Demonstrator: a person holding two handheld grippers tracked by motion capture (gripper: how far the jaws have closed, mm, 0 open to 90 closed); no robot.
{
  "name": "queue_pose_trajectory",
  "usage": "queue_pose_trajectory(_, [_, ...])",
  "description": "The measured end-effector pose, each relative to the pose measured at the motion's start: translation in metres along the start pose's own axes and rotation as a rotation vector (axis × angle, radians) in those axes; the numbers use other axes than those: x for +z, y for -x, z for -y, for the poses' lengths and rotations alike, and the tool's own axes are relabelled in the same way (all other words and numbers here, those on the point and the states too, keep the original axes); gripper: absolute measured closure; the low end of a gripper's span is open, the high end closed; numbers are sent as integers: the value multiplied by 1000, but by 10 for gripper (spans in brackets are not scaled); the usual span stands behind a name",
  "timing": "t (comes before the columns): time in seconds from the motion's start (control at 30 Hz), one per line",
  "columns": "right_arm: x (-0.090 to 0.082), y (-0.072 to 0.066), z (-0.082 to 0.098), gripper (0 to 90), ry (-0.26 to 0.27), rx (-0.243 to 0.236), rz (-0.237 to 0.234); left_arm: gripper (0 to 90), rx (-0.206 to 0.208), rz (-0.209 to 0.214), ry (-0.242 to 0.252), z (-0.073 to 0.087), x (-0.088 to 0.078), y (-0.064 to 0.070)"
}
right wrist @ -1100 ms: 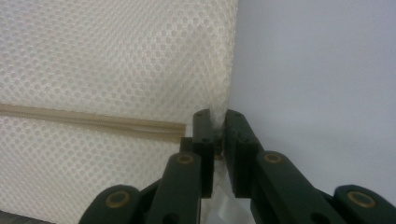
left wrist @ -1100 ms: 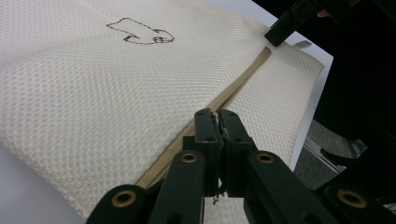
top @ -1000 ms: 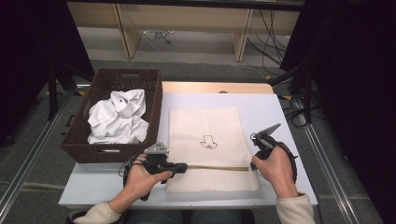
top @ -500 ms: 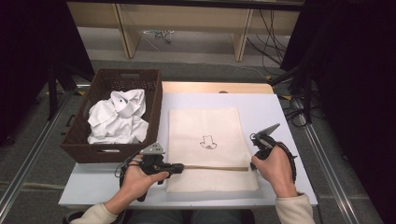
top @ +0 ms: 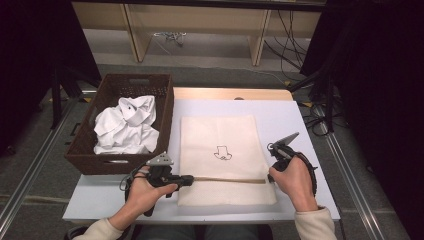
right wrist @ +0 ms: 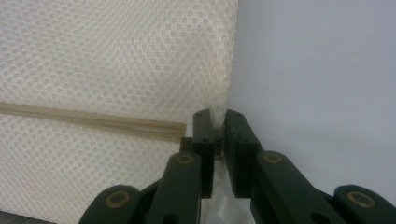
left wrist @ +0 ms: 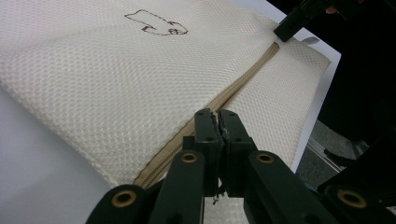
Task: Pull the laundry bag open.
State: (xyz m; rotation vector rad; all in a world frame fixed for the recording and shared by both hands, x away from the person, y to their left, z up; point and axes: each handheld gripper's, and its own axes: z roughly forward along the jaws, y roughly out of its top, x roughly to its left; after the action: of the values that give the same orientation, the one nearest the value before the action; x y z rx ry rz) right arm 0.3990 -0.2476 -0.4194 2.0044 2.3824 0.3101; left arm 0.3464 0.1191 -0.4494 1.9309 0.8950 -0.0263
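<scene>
A cream mesh bag lies flat on the white table. It has a small black drawing on it and a tan zipper running across near its front edge. My left gripper lies near the zipper's left end. In the left gripper view its jaws are pressed together right on the zipper, and whatever they pinch is hidden between the pads. My right gripper sits at the zipper's right end, shut on the bag's side edge, with mesh showing between the jaws.
A dark woven basket stands at the table's left, touching the bag's side, with crumpled white cloth in it. Bare table shows right of the bag and along the front edge. Cables and shelf legs lie on the floor beyond.
My left hand and its gripper have edged slightly left along the zipper line. The right hand has stayed put, and the bag lies as before.
</scene>
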Motion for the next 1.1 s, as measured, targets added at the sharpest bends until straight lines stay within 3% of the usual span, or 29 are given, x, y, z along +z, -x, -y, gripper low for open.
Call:
queue_pose_trajectory(0.1, [2,3,1,847,20,-56,4,871,0,1,-1,1,-2,0])
queue_pose_trajectory(0.13, [1,0,1,847,17,-23,4,871,-4,0,3,1,-2,-1])
queue_pose_trajectory(0.17, [0,3,0,847,14,-57,-8,871,1,-1,-1,1,-3,-2])
queue_pose_trajectory(0.2, [0,2,0,847,2,-49,-12,871,-11,0,8,1,-4,-3])
queue_pose_trajectory(0.23, [-1,-1,0,847,-25,22,-4,871,-7,-4,5,2,-4,-3])
queue_pose_trajectory(0.27, [-1,-3,0,847,-26,35,0,870,-8,-2,5,2,-5,-4])
queue_pose_trajectory(0.3, [0,-3,1,847,-21,20,-2,871,-6,-2,3,3,-6,-4])
queue_pose_trajectory(0.33, [2,2,1,847,11,-48,3,870,-3,-9,1,3,-7,-4])
queue_pose_trajectory(0.37, [2,1,0,847,-9,-34,-4,871,-10,-8,6,3,-8,-4])
queue_pose_trajectory(0.4, [0,-3,0,847,-27,11,-9,870,-12,-11,10,4,-9,-6])
queue_pose_trajectory(0.7, [1,-3,1,847,-26,8,-2,871,-27,-21,4,8,-16,-11])
queue_pose_trajectory(0.73, [3,1,1,847,6,-48,-5,871,-28,-28,7,9,-16,-11])
queue_pose_trajectory(0.77, [2,-2,1,847,-27,-12,4,871,-27,-26,6,10,-16,-11])
queue_pose_trajectory(0.87, [2,-4,0,847,-29,21,-4,871,-28,-28,5,12,-18,-14])
queue_pose_trajectory(0.93, [4,0,1,847,-7,-36,-13,870,-38,-30,6,14,-19,-16])
queue_pose_trajectory(1.0, [3,-3,2,847,-25,13,-12,871,-41,-28,4,17,-21,-15])
queue_pose_trajectory(1.07, [7,2,0,847,-5,-42,1,871,-44,-39,10,19,-22,-16])
queue_pose_trajectory(1.1, [7,0,0,847,-22,-17,-3,871,-52,-35,10,19,-22,-17])
